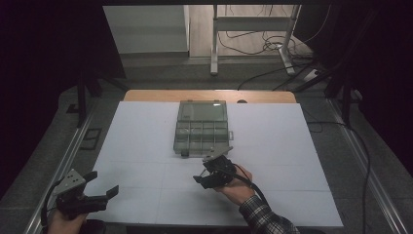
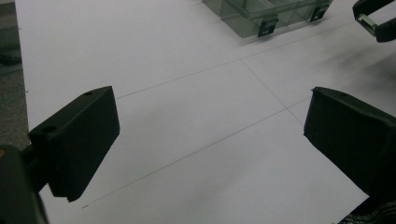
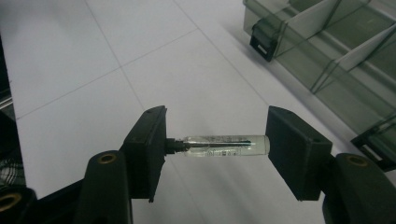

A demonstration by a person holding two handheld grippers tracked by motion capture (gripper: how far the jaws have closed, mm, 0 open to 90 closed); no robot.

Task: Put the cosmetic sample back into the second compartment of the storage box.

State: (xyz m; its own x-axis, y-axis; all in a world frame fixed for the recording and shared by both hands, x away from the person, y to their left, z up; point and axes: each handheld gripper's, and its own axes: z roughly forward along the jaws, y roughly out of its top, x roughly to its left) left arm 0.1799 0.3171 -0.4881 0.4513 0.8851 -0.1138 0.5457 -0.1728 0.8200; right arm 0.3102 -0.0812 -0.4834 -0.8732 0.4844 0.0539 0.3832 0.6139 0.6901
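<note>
My right gripper [image 3: 215, 147] is clamped on one small glass vial [image 3: 227, 145], pinned end to end between the pads — dark cap against one, rounded base against the other. It hangs above the white table [image 1: 146, 141], just in front of the near edge of the single clear compartment box [image 1: 202, 127], whose lid stands open. I judge the vial light, stiff, slippery and breakable — squeeze gently. My left gripper [image 1: 86, 191] sits spread and empty near the table's near-left corner
</note>
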